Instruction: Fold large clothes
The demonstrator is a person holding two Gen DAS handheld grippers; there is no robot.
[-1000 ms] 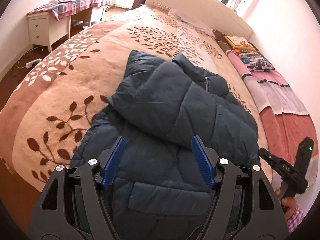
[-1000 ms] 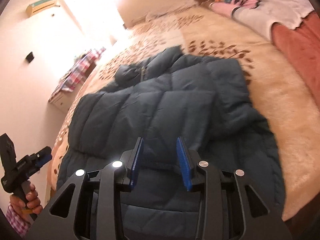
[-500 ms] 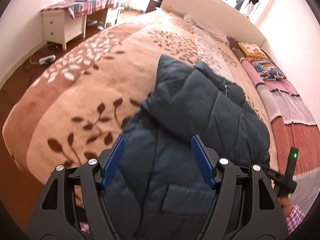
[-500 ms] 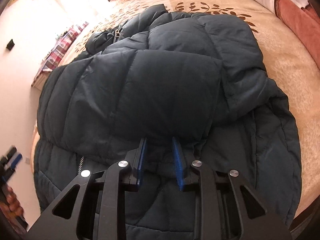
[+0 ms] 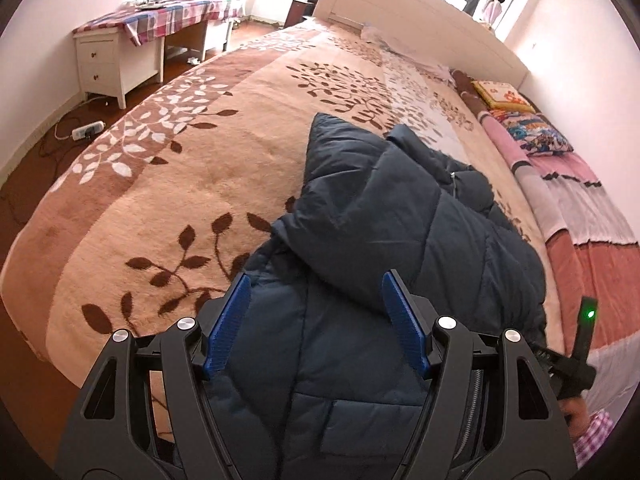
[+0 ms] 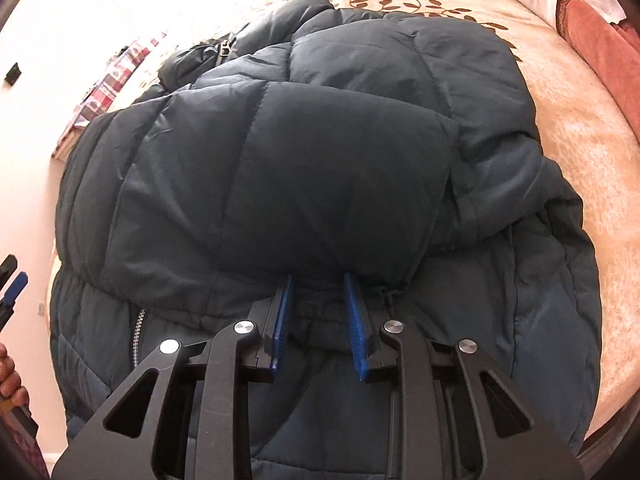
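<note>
You are holding two black grippers with blue finger pads over a dark navy quilted puffer jacket (image 5: pixel 400 248) that lies on a bed covered by a beige plush blanket with brown leaf prints (image 5: pixel 192 184). The jacket sits on the near part of the bed, its bottom edge toward you and its collar and zipper away from you. One padded section is folded over the body of the jacket, forming a thick upper layer.

Your left gripper (image 5: pixel 316 320) hovers above the lower part of the jacket with its fingers spread wide and nothing between them.

Your right gripper (image 6: pixel 318 320) is low against the jacket, its blue pads (image 6: pixel 354 320) a narrow gap apart, with their tips at the lower edge of the folded-over layer. You cannot tell from this view whether any fabric is caught between them.

Beyond the bed stands a white desk with drawers and a red checked cloth (image 5: pixel 120 56). Colourful pillows (image 5: pixel 536 136) lie along the far side by the white headboard (image 5: pixel 400 12).
</note>
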